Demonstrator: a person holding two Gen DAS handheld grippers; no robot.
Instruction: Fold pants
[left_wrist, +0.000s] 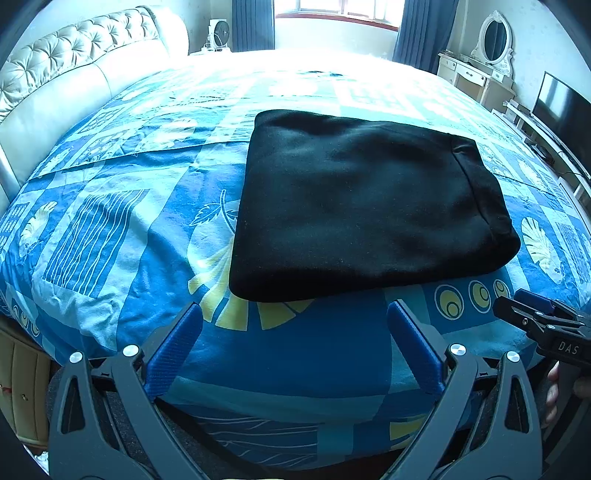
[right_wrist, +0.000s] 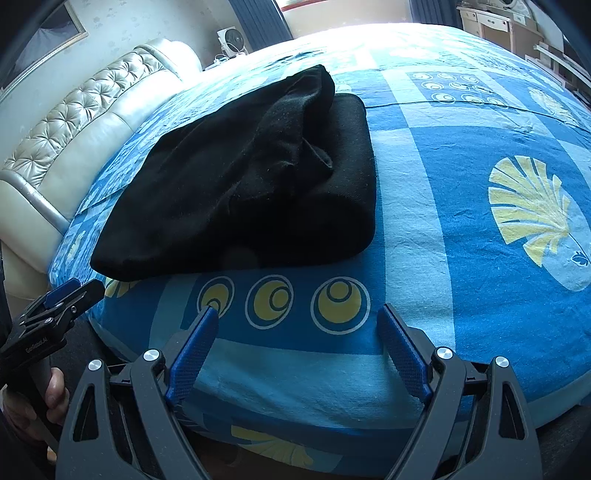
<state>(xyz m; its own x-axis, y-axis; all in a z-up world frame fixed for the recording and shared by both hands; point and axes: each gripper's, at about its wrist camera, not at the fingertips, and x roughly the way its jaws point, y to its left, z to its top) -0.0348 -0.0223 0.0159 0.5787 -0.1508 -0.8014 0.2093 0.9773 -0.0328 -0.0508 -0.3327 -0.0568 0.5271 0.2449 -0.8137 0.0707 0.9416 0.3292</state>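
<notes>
Two hand-held grippers are seen, each built of dark grey plastic arms with round silver bolts and a pair of ribbed blue pads. On the left gripper (left_wrist: 293, 314) the jaws are spread wide with nothing between them, and the right gripper (right_wrist: 297, 317) is likewise held wide apart and empty above the bedding. One pair of black, soft, fleecy pants (left_wrist: 365, 206) is laid folded into a thick, roughly rectangular bundle with rounded corners on the blue patchwork bedspread (left_wrist: 110, 229), a thin, slightly creased cotton printed with pale yellow shells, leaves and ringed circles. From the right wrist view the upper layer of the bundle is seen bunched and rumpled along its right side. The pants are placed just beyond the tips of both grippers, apart from them; they are centred and slightly right ahead of the left one, and ahead and to the left of the right one. One cream, button-tufted leather headboard (left_wrist: 74, 74) is visible along the left edge of the bed.
</notes>
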